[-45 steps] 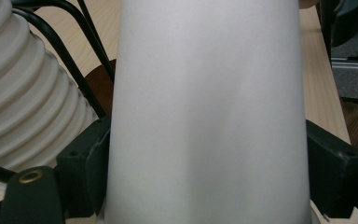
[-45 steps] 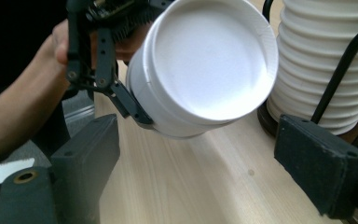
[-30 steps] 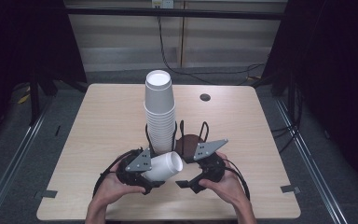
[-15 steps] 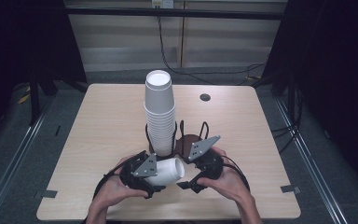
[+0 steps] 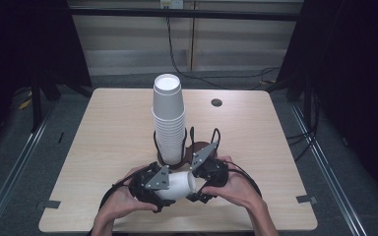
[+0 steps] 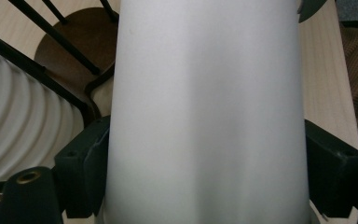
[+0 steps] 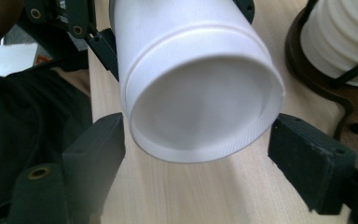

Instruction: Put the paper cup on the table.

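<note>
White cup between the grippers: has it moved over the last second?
Yes. The white cup has dropped toward the table's near edge, farther from the cup stack.

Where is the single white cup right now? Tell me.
In the high view the single white cup lies sideways near the table's near edge, clamped in the left gripper, just before the stack of cups.

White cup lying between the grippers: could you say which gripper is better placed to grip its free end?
Right: the right gripper has its jaws flanking the white cup at its base, while the left gripper is shut on its body.
</note>
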Available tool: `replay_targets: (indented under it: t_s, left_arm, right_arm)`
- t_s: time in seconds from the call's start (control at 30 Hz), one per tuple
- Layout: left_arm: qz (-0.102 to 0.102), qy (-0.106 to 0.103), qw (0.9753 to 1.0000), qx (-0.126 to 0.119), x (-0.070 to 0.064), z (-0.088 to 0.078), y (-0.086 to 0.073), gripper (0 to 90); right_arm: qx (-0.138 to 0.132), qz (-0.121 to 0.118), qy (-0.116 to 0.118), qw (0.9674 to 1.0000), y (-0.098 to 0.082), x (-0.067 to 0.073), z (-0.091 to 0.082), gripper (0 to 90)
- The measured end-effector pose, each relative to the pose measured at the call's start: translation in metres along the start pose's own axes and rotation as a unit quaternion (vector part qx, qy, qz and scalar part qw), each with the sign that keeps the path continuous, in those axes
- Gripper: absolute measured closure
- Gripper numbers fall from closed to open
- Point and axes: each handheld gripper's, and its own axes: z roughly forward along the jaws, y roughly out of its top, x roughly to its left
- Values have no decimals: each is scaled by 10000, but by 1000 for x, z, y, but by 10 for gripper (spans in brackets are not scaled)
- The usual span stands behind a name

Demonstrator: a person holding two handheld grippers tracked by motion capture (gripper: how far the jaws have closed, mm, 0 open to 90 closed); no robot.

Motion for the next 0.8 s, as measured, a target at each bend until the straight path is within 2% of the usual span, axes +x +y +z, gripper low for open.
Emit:
replay_targets:
  t_s: [0.1,0.17,0.27,0.3,0.4,0.6,0.67,0.8]
  left_arm:
    - [-18,-26,9999,99,0,3,1,159]
    - [48,-80,9999,142,1,2,2,159]
    - [7,-133,9999,97,0,2,3,159]
    - [12,-145,9998,113,0,2,4,159]
    - [74,-192,9996,167,1,0,6,160]
    - [-13,-343,9994,20,5,-1,12,160]
    - [12,-324,9994,107,4,1,14,160]
    - [-3,-430,9991,58,3,3,15,160]
  right_arm:
    - [154,-29,57,9999,5,0,3,187]
    - [204,-70,142,9997,9,-1,6,183]
    - [268,-106,154,9995,13,-1,11,164]
    - [247,-169,142,9995,14,-1,12,163]
    - [215,-146,182,9995,15,0,13,168]
    - [169,-234,315,9991,18,0,14,148]
    - [86,-233,318,9992,18,0,13,165]
    - [55,-286,322,9991,18,2,11,193]
